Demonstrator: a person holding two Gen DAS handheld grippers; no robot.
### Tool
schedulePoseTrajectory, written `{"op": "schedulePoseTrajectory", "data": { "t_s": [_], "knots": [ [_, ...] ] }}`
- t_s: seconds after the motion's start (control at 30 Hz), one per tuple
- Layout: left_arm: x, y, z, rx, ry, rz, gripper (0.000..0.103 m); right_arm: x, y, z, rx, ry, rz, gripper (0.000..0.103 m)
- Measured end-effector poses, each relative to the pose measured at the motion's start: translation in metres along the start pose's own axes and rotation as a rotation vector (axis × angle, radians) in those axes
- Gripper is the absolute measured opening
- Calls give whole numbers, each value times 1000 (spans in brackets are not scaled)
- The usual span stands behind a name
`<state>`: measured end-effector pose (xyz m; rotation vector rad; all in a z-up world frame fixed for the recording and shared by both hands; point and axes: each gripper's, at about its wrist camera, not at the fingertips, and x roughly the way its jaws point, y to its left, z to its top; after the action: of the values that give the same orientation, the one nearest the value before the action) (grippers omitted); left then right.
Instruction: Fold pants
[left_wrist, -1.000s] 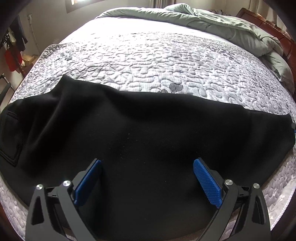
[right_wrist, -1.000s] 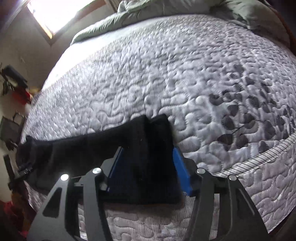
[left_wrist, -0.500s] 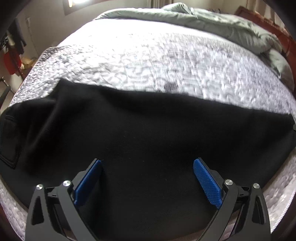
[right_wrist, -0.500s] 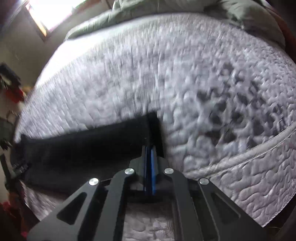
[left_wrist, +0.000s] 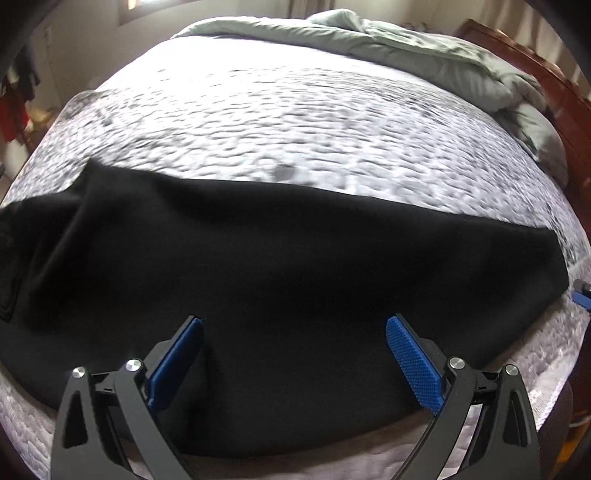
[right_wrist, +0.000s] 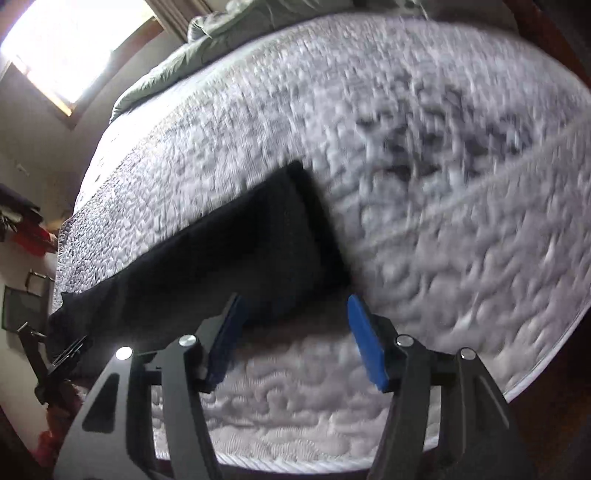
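Note:
Black pants (left_wrist: 266, 266) lie stretched flat across the near part of a quilted grey mattress (left_wrist: 295, 122), waist end at the left. My left gripper (left_wrist: 293, 341) hangs over their middle, open, its blue pads wide apart above the cloth. In the right wrist view the leg end of the pants (right_wrist: 258, 251) lies near the mattress's front edge. My right gripper (right_wrist: 295, 314) is just short of that hem. Its jaws are opening and only bare mattress (right_wrist: 461, 229) shows between the blue pads. The right gripper's blue tip (left_wrist: 583, 299) peeks in at the left view's right edge.
A grey-green duvet (left_wrist: 424, 55) is bunched at the far side of the bed by a wooden headboard (left_wrist: 535, 62). A bright window (right_wrist: 74, 40) lights the room. Red and dark clothes (right_wrist: 29, 232) hang at the left wall. The mattress edge (right_wrist: 546, 373) drops off close by.
My right gripper closed on the leg hem, then opened and drew back off it, rolling as it went. The left gripper stayed open and shifted slightly over the pants.

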<state>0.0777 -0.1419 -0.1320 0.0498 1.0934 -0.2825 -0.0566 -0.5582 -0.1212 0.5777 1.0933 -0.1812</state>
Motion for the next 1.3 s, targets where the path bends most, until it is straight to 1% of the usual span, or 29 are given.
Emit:
{"op": "schedulePoseTrajectory", "data": {
  "t_s": [0.1,0.17,0.3,0.33,0.37,0.4,0.43,0.47,0.53,0.6,0.63,0.67,0.7,0.73,0.77,0.8,0.83,0.87,0.9,0.93,0.97,1.0,1.03,1.07,1.1,1.13,1.17,1.23,1.3],
  "knots": [
    [4,-16,0,20,14,-19,99,17,-5,-7,38,32,3,59],
    [6,-23,-1,28,14,-20,99,26,-9,-3,71,24,34,61],
    [10,-24,-1,17,22,-11,99,37,-7,6,86,-7,61,60],
    [10,-23,-1,14,21,-6,99,39,-4,8,69,-16,57,57],
    [10,-21,-1,11,20,1,99,40,-2,12,47,-26,47,44],
    [10,-19,-1,8,20,8,99,38,0,14,35,-37,60,23],
    [9,-17,0,4,17,14,99,37,-1,17,44,-36,128,21],
    [8,-14,0,-4,10,23,99,35,-2,19,60,-45,178,20],
    [3,-8,3,-23,-13,36,99,15,2,26,25,-100,194,19],
    [-4,-4,4,-35,-48,51,99,-17,5,31,-1,-172,222,19],
    [-8,-3,5,-38,-76,63,99,-29,5,31,-10,-201,223,19],
    [-10,-1,5,-37,-90,70,99,-37,4,31,-19,-217,213,19],
    [-9,-1,5,-36,-97,79,99,-41,0,30,-20,-218,178,19],
    [-4,-1,5,-34,-84,84,99,-38,-4,29,-17,-205,132,19],
    [2,-2,4,-32,-59,84,99,-30,-9,28,-13,-185,81,19],
    [10,-2,3,-31,-29,81,99,-15,-15,26,-11,-141,13,19],
    [19,-2,1,-25,-2,77,100,1,-21,23,-3,-96,-30,19],
    [24,-4,-1,-2,-11,96,100,17,-29,20,15,-55,-55,19],
    [23,-7,-3,25,-35,106,100,26,-36,15,44,-55,-40,20],
    [22,-8,-3,46,-43,109,99,27,-42,13,79,-73,-9,20],
    [21,-8,-3,46,-41,99,99,24,-45,12,98,-80,8,20],
    [20,-5,-2,38,-37,84,99,22,-45,12,102,-82,11,22],
    [17,0,0,23,-28,70,99,20,-42,11,87,-83,-5,23],
    [14,2,0,13,-23,67,99,17,-41,11,76,-83,-23,29],
    [11,7,1,2,-16,60,99,13,-36,10,63,-81,-62,40],
    [6,12,1,-7,-15,51,99,8,-31,9,57,-81,-91,46],
    [-3,21,-1,-19,-22,44,99,-2,-25,7,56,-101,-120,56],
    [-19,35,-8,-27,-32,48,99,-18,-14,2,75,-136,-160,58],
    [-36,63,-15,-54,-34,72,99,-32,0,-5,73,-172,-174,61]
  ]
}}
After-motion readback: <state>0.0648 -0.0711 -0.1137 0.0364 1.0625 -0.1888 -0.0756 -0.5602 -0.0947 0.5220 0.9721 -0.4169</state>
